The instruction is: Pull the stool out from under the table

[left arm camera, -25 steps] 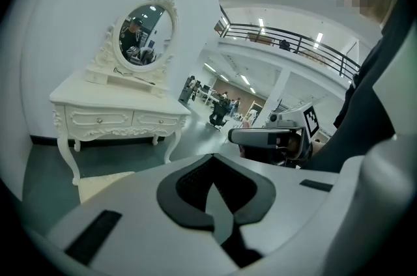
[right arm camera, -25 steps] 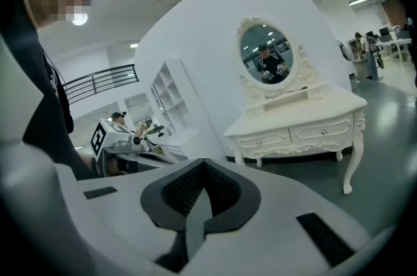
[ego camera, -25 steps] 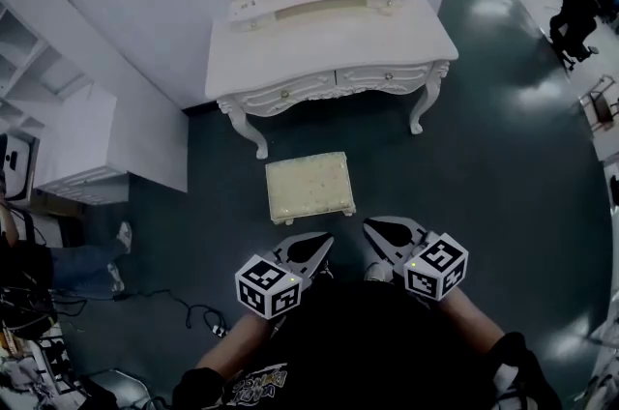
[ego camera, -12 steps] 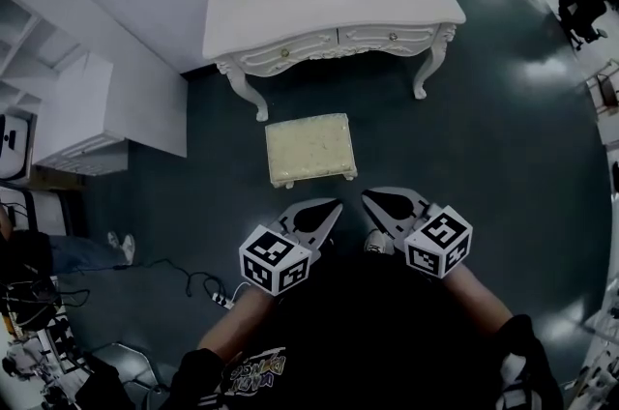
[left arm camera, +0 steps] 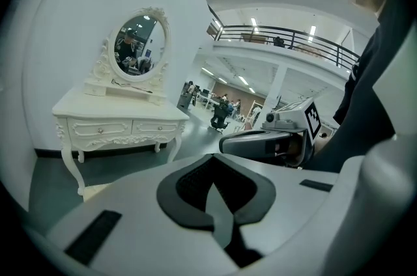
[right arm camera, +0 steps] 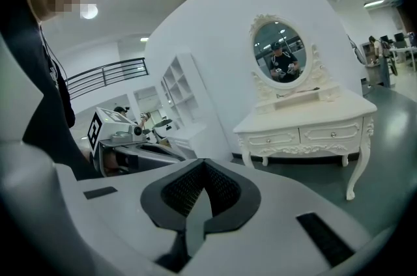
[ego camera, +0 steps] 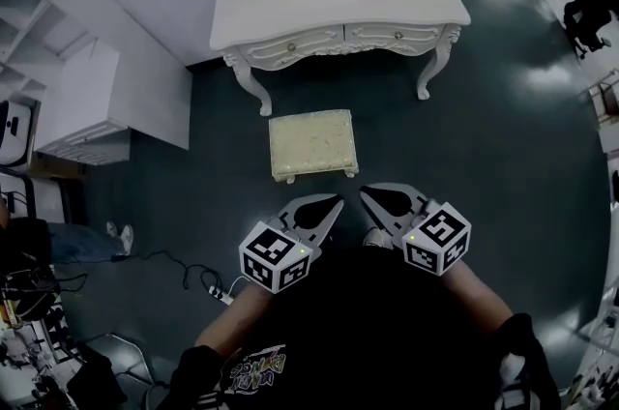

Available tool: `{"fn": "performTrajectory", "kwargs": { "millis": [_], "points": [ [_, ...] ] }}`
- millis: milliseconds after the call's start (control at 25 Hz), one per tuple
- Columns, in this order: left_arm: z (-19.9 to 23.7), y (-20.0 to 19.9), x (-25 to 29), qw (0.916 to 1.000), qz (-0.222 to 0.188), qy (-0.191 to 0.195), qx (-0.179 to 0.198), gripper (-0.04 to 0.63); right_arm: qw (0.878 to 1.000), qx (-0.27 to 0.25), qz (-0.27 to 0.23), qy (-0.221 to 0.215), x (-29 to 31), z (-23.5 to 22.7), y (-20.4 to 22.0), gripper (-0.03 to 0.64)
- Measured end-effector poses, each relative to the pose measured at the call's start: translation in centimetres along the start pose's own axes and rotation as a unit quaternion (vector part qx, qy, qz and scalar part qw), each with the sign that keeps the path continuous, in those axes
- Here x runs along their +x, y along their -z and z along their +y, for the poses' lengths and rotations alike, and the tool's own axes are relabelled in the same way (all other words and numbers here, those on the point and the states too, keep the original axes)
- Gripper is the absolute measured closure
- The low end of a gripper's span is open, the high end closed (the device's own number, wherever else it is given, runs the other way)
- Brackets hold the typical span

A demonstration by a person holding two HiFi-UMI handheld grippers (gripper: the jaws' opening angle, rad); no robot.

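A cream cushioned stool stands on the dark floor just in front of the white dressing table, clear of its legs. My left gripper and right gripper hover side by side a little short of the stool's near edge, both shut and empty, touching nothing. In the left gripper view the dressing table with its oval mirror sits ahead at left, and a corner of the stool peeks past the jaws. The right gripper view shows the table ahead at right; the stool is hidden.
A white shelf unit stands left of the table against the white wall. A cable and power strip lie on the floor at lower left, near a person's feet. Office chairs and people occupy the far right.
The view has drawn back and tilted, so table and stool sit higher in the picture. Both grippers stayed shut, side by side, slightly higher in frame.
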State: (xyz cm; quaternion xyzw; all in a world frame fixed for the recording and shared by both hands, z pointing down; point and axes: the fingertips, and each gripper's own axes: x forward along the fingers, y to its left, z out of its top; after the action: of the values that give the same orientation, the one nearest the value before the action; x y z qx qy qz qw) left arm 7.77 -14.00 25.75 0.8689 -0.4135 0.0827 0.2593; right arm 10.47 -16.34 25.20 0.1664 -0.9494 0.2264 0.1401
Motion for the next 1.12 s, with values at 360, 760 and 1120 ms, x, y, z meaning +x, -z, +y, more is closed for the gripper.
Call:
{"fn": "performTrajectory", "kwargs": {
  "millis": [360,760,1120],
  "points": [
    [-0.18,0.35,-0.31,1.0000,-0.003,-0.001,-0.004,0.588,1.000,0.002,0.001,-0.001,-0.12,0.37,0.36,0.589],
    [-0.03,0.37,-0.54,0.9999,-0.002,-0.003,-0.012,0.588,1.000,0.000,0.003,-0.006,0.14,0.72,0.28,0.589],
    [0.11,0.31,-0.35,0.9999,0.001,-0.002,-0.012,0.588,1.000,0.002,0.005,-0.007,0.30,0.51,0.23,0.589]
  ]
}}
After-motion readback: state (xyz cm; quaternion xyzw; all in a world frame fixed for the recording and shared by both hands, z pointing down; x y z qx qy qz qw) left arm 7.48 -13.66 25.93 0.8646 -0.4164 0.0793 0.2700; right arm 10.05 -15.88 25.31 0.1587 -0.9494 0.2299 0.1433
